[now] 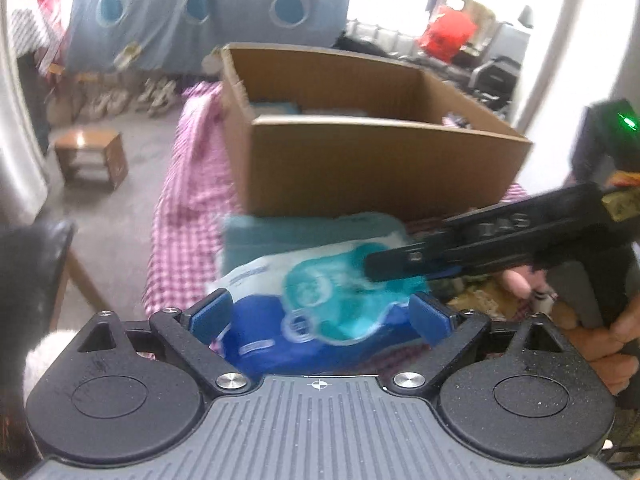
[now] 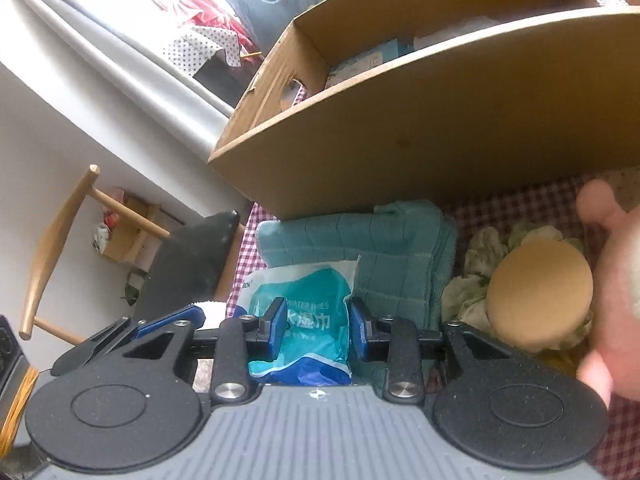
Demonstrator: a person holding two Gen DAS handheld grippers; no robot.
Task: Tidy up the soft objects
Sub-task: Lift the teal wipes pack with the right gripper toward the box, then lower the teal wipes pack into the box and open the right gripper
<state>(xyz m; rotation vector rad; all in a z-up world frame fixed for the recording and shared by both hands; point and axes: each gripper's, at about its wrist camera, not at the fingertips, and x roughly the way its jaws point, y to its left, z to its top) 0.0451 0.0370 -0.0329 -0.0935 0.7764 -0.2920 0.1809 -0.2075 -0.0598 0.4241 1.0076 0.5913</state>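
Observation:
A soft pack of wet wipes [image 2: 304, 312], teal and blue with a white edge, lies on a folded teal towel [image 2: 380, 248] in front of a cardboard box [image 2: 440, 140]. My right gripper [image 2: 318, 328] is shut on the pack, one blue pad against each side. In the left wrist view the right gripper [image 1: 372, 268] reaches in from the right onto the pack [image 1: 320, 304]. My left gripper [image 1: 320, 312] stands open and wide just over the pack's near end. The towel [image 1: 280, 232] and box [image 1: 360, 160] lie beyond.
A pink checked cloth [image 1: 188, 200] covers the table. Right of the towel sit a round tan cushion [image 2: 540, 292] and crumpled pale cloth [image 2: 480, 264], with a hand [image 2: 616, 280] beside them. A wooden stool [image 1: 92, 156] stands on the floor, a chair [image 2: 60, 248] at left.

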